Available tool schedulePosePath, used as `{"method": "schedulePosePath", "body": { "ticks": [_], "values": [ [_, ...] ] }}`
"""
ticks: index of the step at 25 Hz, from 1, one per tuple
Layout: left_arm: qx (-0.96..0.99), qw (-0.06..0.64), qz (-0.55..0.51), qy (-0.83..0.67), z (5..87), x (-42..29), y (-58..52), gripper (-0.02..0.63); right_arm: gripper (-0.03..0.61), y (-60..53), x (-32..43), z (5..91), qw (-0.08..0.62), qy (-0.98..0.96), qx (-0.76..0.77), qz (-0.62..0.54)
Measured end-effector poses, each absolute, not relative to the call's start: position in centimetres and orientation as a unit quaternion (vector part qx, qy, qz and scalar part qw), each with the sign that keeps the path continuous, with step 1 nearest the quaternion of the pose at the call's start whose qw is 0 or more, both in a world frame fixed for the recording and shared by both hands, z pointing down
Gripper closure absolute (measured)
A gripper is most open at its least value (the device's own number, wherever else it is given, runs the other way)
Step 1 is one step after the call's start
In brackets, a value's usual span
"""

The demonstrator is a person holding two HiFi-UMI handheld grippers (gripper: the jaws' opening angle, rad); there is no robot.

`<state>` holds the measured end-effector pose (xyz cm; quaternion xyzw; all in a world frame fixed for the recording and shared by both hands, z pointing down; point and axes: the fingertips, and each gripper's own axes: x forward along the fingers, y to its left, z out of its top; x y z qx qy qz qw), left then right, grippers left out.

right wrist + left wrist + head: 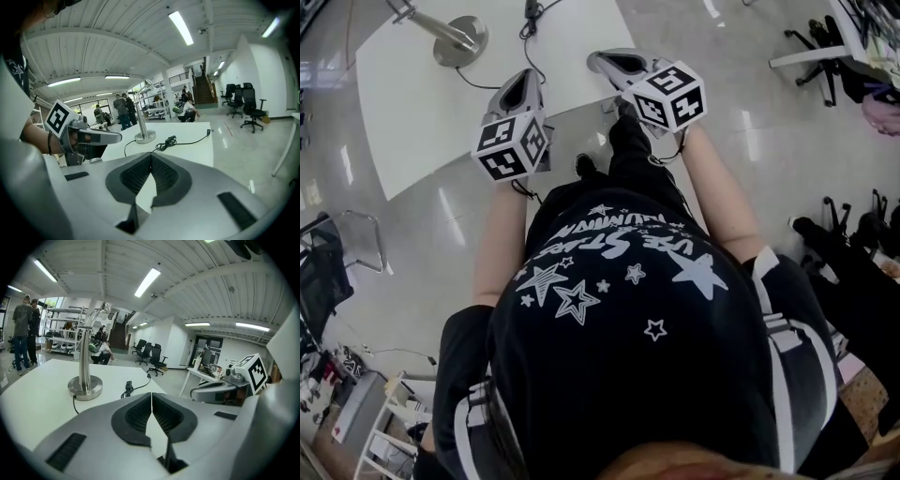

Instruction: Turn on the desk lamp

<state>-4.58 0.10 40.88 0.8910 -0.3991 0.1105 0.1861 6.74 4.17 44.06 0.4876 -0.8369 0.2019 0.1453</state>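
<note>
A silver desk lamp stands on the white table [412, 103], with its round base [459, 42] at the far left. Its black cord runs to an inline switch [531, 11] lying on the tabletop. In the left gripper view the lamp base [85, 387] and the switch [128, 387] lie ahead, out of reach. My left gripper [151, 395] is shut and empty over the table's near edge. My right gripper [151, 158] is shut on nothing, just right of it, and sees the lamp [145, 136] and the switch [169, 139] farther off.
The table's near edge [572, 111] meets glossy floor. Black office chairs [154, 359] and a cluttered desk [206, 376] stand beyond the table on the right. People stand by shelving [22, 329] at the far left. A black chair [328, 253] is at my left.
</note>
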Motion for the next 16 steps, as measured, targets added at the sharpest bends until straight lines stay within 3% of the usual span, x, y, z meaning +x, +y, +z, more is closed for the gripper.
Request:
{"method": "schedulePosePath", "body": {
  "ticks": [16],
  "values": [
    [0.874, 0.186, 0.089, -0.441, 38.4, -1.4, 0.9, 0.597, 0.574, 4.2, 10.8, 42.1, 0.154, -0.858, 0.45, 0.192]
  ]
}}
